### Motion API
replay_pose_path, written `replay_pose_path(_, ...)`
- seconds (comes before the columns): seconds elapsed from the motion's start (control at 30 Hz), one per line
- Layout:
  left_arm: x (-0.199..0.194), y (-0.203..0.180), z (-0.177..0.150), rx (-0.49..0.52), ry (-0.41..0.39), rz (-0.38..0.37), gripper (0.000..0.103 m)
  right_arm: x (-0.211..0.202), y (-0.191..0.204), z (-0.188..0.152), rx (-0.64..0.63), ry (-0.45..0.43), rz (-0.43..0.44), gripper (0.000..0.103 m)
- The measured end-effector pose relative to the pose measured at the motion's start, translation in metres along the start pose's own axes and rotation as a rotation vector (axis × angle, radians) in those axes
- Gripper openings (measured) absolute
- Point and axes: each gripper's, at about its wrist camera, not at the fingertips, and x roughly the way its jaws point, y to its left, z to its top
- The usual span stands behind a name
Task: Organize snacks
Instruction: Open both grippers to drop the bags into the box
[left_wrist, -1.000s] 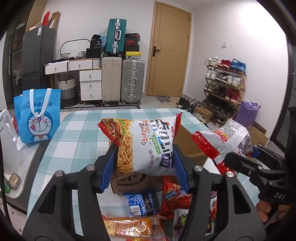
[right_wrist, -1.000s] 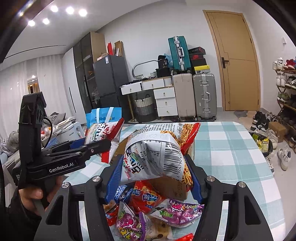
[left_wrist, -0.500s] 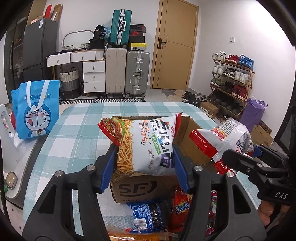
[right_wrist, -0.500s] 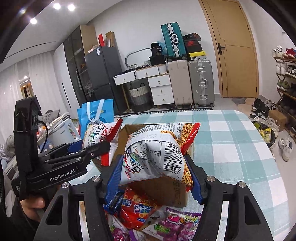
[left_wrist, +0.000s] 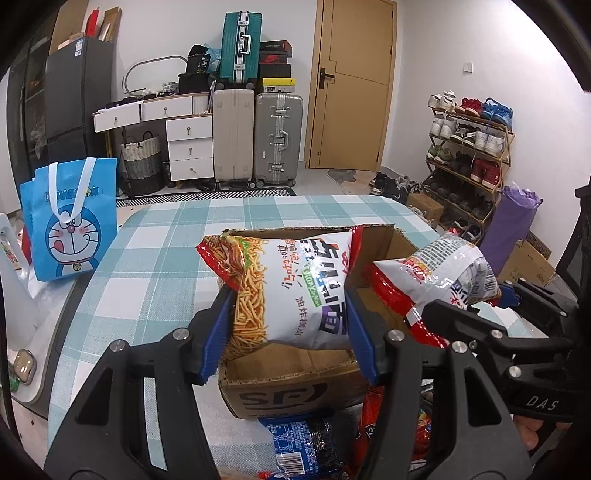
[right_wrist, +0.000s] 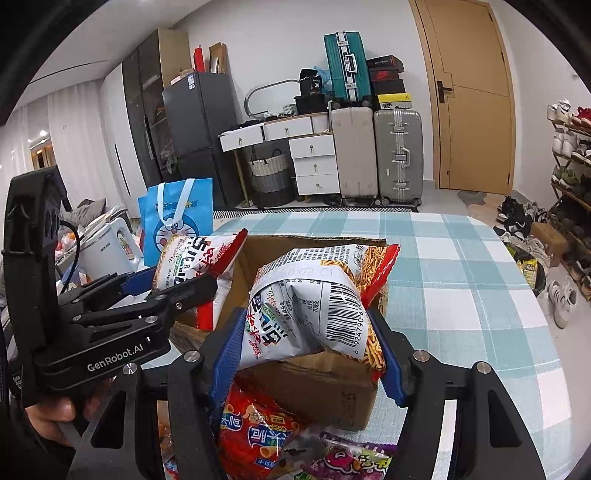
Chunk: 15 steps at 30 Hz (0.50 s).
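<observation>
My left gripper (left_wrist: 288, 325) is shut on a white and red bag of fried noodle snack (left_wrist: 291, 284), held over the open cardboard box (left_wrist: 291, 391) on the checked table. My right gripper (right_wrist: 310, 332) is shut on a second noodle bag (right_wrist: 317, 302) of the same kind, barcode side toward the camera, above the same box (right_wrist: 325, 395). Each gripper shows in the other's view: the right gripper (left_wrist: 465, 310) with its bag (left_wrist: 436, 273) on the right, the left gripper (right_wrist: 166, 284) with its bag (right_wrist: 192, 262) on the left.
Loose snack packs lie in front of the box: a blue pack (left_wrist: 303, 446), a red pack (right_wrist: 258, 432), a purple pack (right_wrist: 351, 458). A blue cartoon bag (left_wrist: 70, 218) stands at the table's left edge. Suitcases (left_wrist: 255, 136), drawers and a shoe rack (left_wrist: 469, 158) stand beyond.
Both grippers have moved forward and a little down with their bags, from above the loose packs to over the open box. Neither grip has changed.
</observation>
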Motion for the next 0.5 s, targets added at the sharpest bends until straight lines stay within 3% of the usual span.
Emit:
replay_pose_path(0.23, 0.008, -0.004, 0.001, 0.009, 0.019, -0.005, 0.056, 0.006, -0.003, 0.000, -0.005, -0.004, 0.017, 0.066)
replay_pose_path(0.33, 0.006, -0.003, 0.001, -0.002, 0.034, -0.042, 0.056, 0.000, -0.003, -0.001, -0.031, -0.025, 0.013, 0.073)
replay_pose_path(0.43, -0.001, -0.001, -0.001, -0.008, 0.021, -0.045, 0.063, -0.012, -0.004, -0.003, -0.039, -0.053, 0.009, 0.086)
replay_pose_path(0.5, -0.008, 0.000, -0.002, -0.006, 0.014, -0.053, 0.075, -0.020, -0.005, -0.004, -0.048, -0.068, 0.002, 0.092)
